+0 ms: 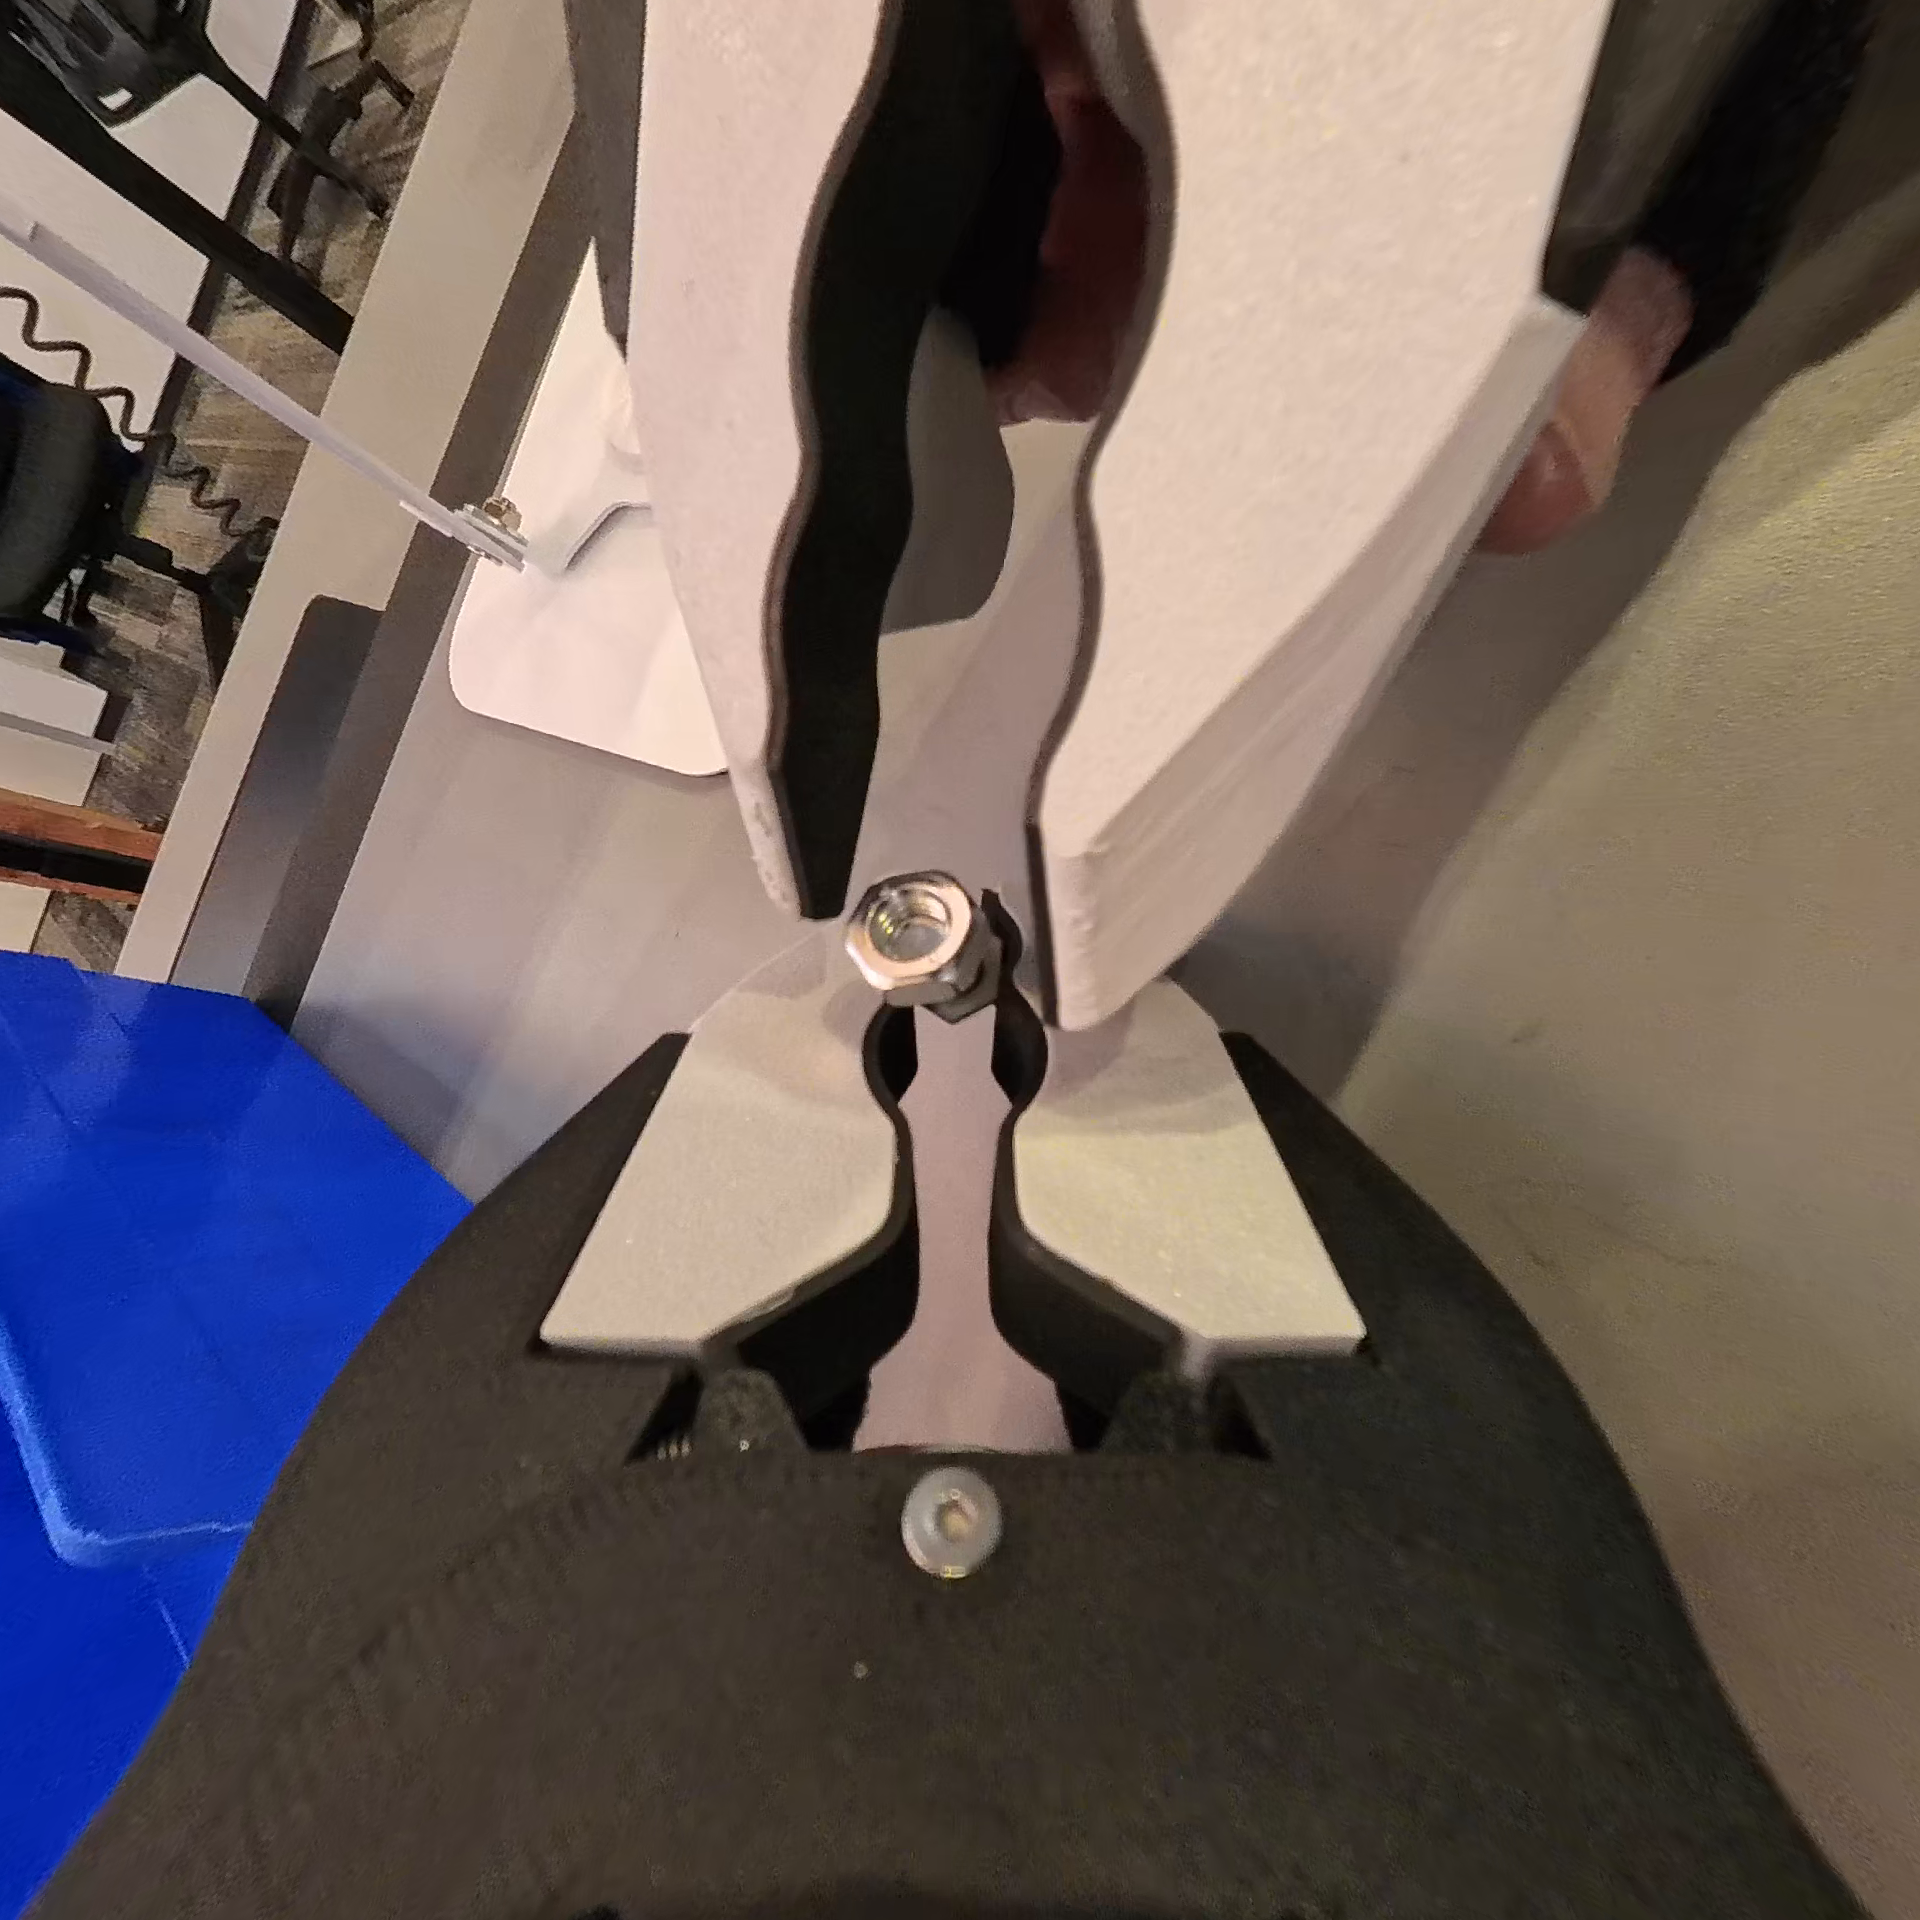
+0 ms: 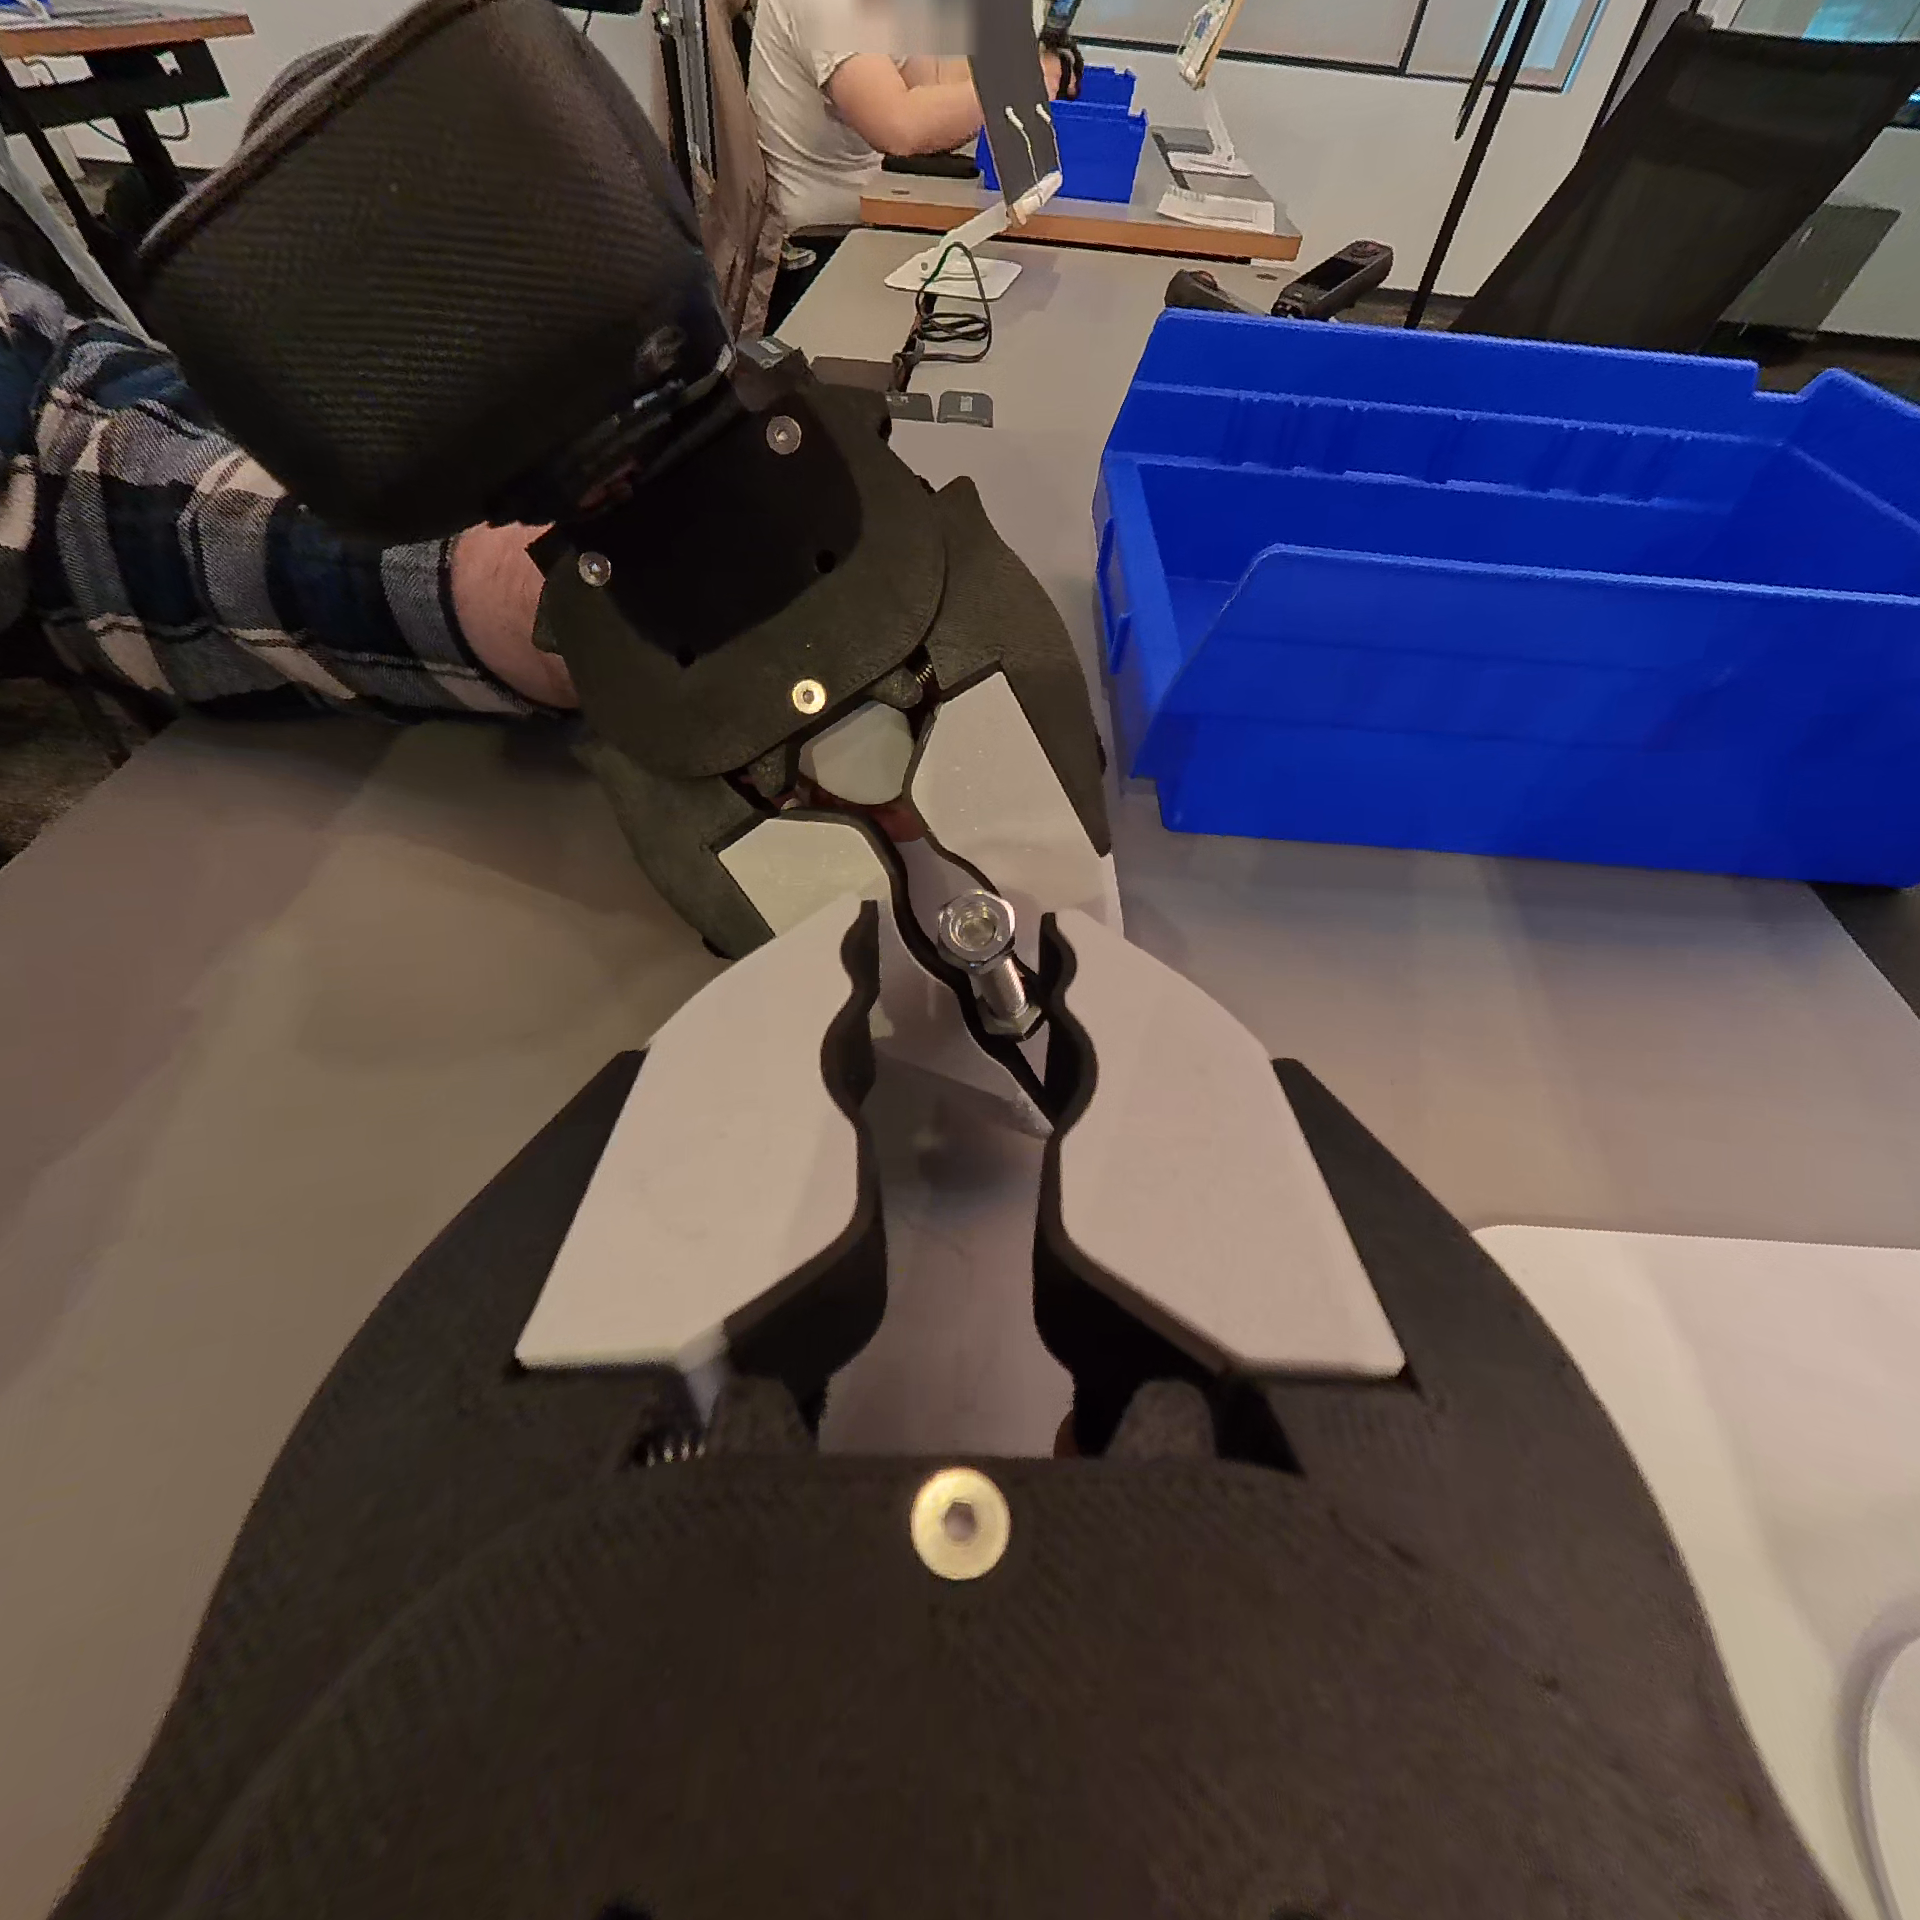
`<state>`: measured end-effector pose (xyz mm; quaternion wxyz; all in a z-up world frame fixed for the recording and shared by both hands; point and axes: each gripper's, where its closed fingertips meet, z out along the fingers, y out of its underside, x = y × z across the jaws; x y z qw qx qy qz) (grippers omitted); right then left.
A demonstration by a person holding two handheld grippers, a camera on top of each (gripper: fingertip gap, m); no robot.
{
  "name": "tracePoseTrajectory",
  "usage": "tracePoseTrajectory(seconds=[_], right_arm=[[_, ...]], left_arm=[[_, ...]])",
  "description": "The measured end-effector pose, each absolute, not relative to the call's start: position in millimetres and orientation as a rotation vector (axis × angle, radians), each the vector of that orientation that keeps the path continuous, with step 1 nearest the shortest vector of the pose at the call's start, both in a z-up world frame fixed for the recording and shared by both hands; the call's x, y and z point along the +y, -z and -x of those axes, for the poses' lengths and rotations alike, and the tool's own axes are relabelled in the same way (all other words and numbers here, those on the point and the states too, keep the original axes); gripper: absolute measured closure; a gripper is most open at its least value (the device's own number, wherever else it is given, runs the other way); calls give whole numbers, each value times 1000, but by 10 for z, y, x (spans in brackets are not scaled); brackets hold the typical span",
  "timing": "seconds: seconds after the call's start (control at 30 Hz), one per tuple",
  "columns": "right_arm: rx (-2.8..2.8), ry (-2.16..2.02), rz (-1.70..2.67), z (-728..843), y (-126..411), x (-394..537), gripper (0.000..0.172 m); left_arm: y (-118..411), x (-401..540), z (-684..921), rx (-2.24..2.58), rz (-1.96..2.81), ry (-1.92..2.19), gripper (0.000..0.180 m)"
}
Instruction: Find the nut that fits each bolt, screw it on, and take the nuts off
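Observation:
My left gripper is shut on the head end of a silver bolt and holds it above the grey table. A silver hex nut sits on the bolt's free end, and it also shows in the right wrist view. My right gripper is open, with its fingertips on either side of the nut and a gap between each pad and the nut. In the left wrist view the right gripper comes in from above. In the right wrist view the left gripper reaches in from the upper left, held by a hand in a plaid sleeve.
A large blue bin stands on the table at the right, and it also shows in the left wrist view. A white stand base lies behind the grippers. A white pad lies at the near right. A person sits at a far desk. My hands' fingertips stand some 6 cm from each other.

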<state>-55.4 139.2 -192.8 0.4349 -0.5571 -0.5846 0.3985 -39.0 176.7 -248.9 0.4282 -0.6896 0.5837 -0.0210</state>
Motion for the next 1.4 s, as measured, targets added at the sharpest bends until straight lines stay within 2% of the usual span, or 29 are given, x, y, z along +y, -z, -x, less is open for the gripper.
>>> tracePoseTrajectory(seconds=[0.7,1.4], right_arm=[[-1439,-990,1360,547,1877,1442,136],[-1495,-940,1301,526,1894,1398,154]], left_arm=[[2492,1763,409,1451,1728,56,171],[2499,1727,391,1462,1727,80,172]])
